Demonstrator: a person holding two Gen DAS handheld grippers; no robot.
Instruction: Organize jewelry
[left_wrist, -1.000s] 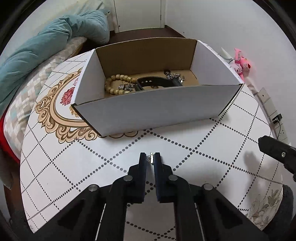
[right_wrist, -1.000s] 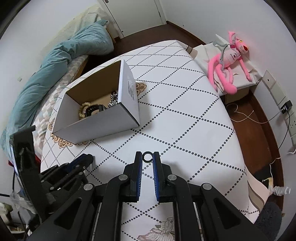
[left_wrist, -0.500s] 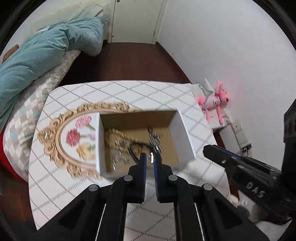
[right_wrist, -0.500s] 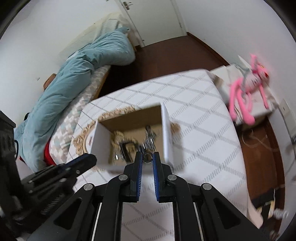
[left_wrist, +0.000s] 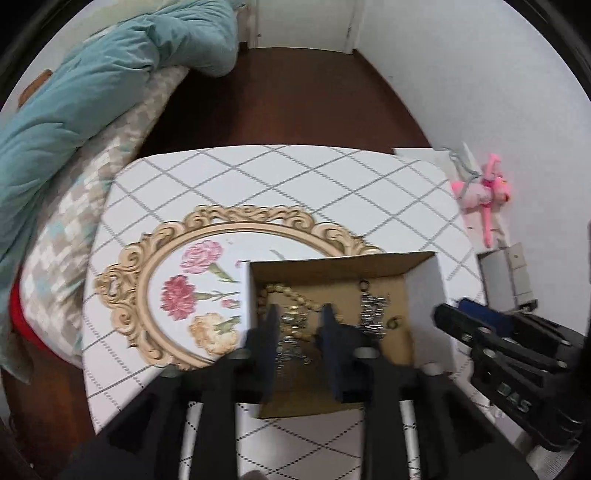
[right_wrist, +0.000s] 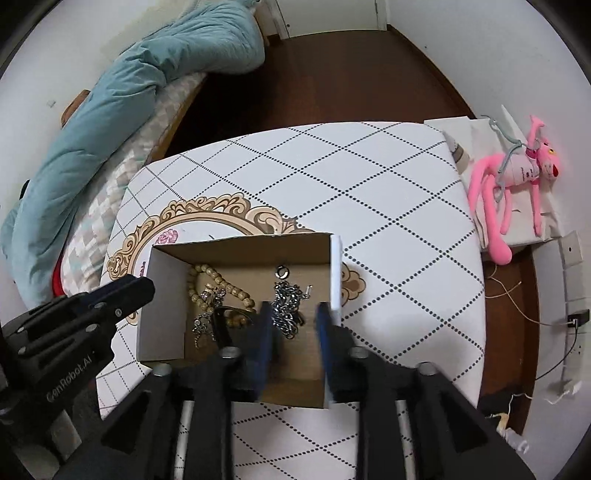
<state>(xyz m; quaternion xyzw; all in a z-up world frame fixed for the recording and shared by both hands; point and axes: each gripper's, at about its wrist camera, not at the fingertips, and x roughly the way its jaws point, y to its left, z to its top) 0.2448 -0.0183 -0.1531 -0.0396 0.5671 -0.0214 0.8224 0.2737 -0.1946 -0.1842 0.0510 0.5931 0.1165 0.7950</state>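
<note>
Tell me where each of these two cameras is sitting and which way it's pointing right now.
Left wrist: sits on the left gripper, looking down into the cardboard box; its spread fingers show, and the right gripper at right.
Right wrist: sits on the right gripper, looking down into that box; the left gripper shows at left.
Shared: box, bead bracelet, silver chain, table, pink plush toy.

Box (left_wrist: 424, 284) near wall hidden behind jaws; chains (left_wrist: 291, 332) blurred; bead bracelet (right_wrist: 218, 284) partly covered.
</note>
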